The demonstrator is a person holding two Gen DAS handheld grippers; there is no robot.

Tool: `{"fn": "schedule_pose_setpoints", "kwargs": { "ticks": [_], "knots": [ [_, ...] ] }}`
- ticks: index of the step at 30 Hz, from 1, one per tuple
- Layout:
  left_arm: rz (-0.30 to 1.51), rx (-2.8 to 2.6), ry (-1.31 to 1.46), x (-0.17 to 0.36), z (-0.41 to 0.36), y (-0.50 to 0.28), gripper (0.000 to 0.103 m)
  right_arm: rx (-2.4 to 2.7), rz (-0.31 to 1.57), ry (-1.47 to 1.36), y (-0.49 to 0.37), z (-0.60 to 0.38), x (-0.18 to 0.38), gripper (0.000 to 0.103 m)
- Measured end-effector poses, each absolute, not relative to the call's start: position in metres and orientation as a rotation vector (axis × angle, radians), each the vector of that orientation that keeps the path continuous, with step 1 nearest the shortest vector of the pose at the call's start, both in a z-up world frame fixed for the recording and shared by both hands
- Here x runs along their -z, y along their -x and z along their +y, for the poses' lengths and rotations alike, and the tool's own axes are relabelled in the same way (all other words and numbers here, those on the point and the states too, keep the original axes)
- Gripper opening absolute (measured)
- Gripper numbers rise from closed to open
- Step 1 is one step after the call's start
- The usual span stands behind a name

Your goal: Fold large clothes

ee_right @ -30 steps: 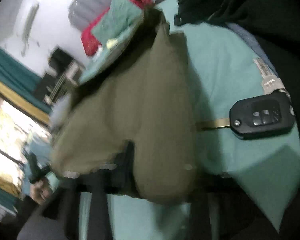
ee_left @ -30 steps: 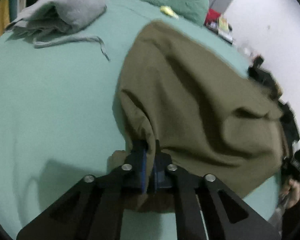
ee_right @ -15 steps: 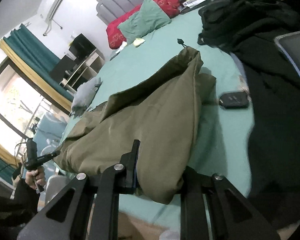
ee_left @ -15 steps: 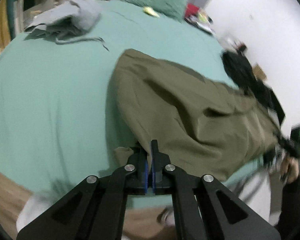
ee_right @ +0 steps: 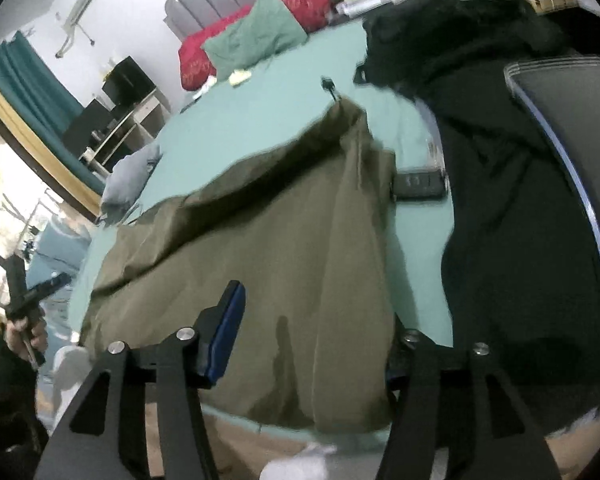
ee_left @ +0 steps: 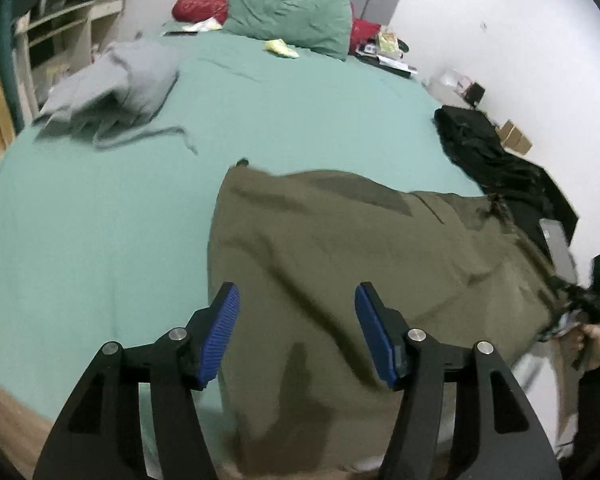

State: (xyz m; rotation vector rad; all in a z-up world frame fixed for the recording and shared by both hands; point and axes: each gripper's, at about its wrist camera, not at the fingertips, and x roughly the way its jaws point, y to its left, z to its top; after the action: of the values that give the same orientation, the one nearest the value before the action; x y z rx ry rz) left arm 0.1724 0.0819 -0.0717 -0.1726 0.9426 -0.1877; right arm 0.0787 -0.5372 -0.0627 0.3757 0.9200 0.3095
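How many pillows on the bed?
2 visible: a green pillow in front at the headboard end, and a red pillow behind it, partly covered. More may be hidden behind them.

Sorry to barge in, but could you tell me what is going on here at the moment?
A person is folding clothes on a bed with a handheld claw in each hand. An olive-green garment lies spread near the foot of the green sheet. The left claw and the right claw both stand open over its near edge, gripping nothing. A grey hoodie sits further up the bed, and dark clothes are heaped on the right.
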Motion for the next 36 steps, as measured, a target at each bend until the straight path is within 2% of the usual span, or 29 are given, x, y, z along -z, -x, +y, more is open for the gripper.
{"fn": "schedule_pose_setpoints", "kwargs": {
  "ticks": [4,8,16,17,19,20,21,24,27,28,29,30,33,36],
  "knots": [
    [0.975,0.121,0.118,0.098,0.084,-0.218,0.063,-0.330,0.858,-0.245,-0.092,-0.511,0.043,0.057],
    [0.947,0.105,0.152,0.112,0.099,-0.245,0.064,-0.379,0.867,-0.123,-0.117,-0.481,0.047,0.063],
    [1.032,0.180,0.102,0.146,0.098,-0.295,0.063,-0.226,0.844,-0.092,-0.183,-0.523,0.026,0.064],
    [1.072,0.188,0.103,0.154,0.097,-0.301,0.063,-0.253,0.869,-0.067,-0.193,-0.525,0.028,0.070],
    [1.121,0.197,0.135,0.167,0.100,-0.312,0.063,-0.327,1.011,-0.019,-0.219,-0.524,0.051,0.072],
    [1.116,0.209,0.165,0.171,0.101,-0.314,0.059,-0.333,1.076,-0.008,-0.229,-0.525,0.064,0.072],
    [1.101,0.224,0.177,0.173,0.102,-0.315,0.038,-0.321,1.111,0.015,-0.239,-0.524,0.076,0.072],
    [1.093,0.197,0.218,0.174,0.111,-0.320,0.008,-0.369,1.117,0.080,-0.269,-0.517,0.098,0.072],
    [0.997,0.145,0.273,0.155,0.128,-0.320,0.005,-0.354,1.125,0.082,-0.300,-0.516,0.113,0.072],
    [0.968,0.137,0.282,0.148,0.131,-0.320,0.005,-0.334,1.141,0.037,-0.309,-0.520,0.118,0.069],
    [0.932,0.124,0.284,0.139,0.134,-0.320,0.005,-0.352,1.153,-0.050,-0.319,-0.526,0.122,0.031],
    [0.905,0.109,0.286,0.132,0.136,-0.320,0.005,-0.384,1.151,-0.152,-0.326,-0.535,0.125,0.003],
    [0.855,0.051,0.336,0.122,0.147,-0.325,0.004,-0.381,1.066,-0.353,-0.334,-0.563,0.118,0.003],
    [0.830,0.007,0.437,0.122,0.158,-0.341,0.004,-0.331,0.965,-0.401,-0.330,-0.585,0.101,0.003]
  ]
}}
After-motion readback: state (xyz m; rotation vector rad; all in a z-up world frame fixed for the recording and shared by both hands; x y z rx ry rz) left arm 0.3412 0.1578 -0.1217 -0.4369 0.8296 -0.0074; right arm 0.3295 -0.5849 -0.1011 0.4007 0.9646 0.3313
